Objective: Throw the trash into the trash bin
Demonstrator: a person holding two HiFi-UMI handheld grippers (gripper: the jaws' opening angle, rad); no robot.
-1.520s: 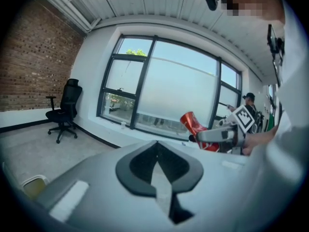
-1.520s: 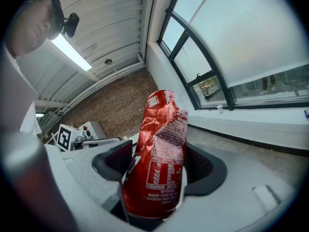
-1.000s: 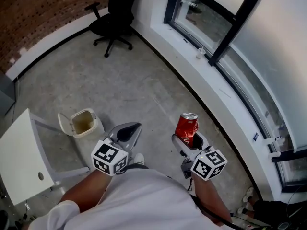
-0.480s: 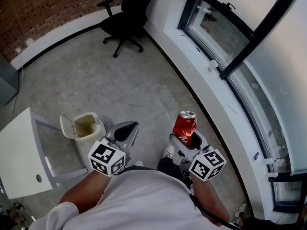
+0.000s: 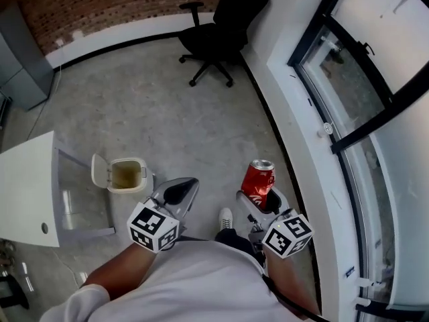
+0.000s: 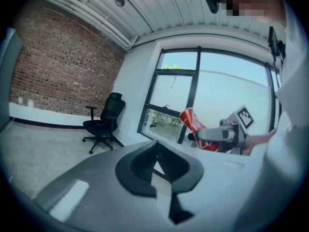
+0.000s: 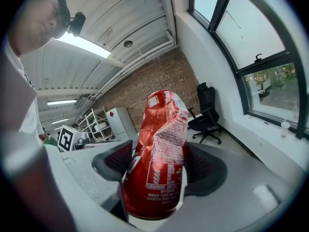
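Note:
A dented red soda can (image 5: 260,178) stands upright between the jaws of my right gripper (image 5: 263,194), which is shut on it at about waist height. In the right gripper view the can (image 7: 161,163) fills the middle, pressed by the dark pads (image 7: 113,162) on both sides. My left gripper (image 5: 177,192) is shut with nothing in it; its jaws meet in a thin line (image 6: 155,164). The small cream trash bin (image 5: 128,175) stands on the floor with its lid (image 5: 100,170) flipped open, just left of and beyond the left gripper. The can (image 6: 195,125) also shows in the left gripper view.
A white table (image 5: 27,186) stands at the left beside the bin. A black office chair (image 5: 218,32) is at the far end of the concrete floor, by the brick wall. A window wall with a white sill (image 5: 295,126) runs along the right. A grey cabinet (image 5: 23,59) is far left.
The head view has swung: the bin, chair and window have shifted right and nearer. Both grippers moved along with the person. The can stays gripped in the right jaws.

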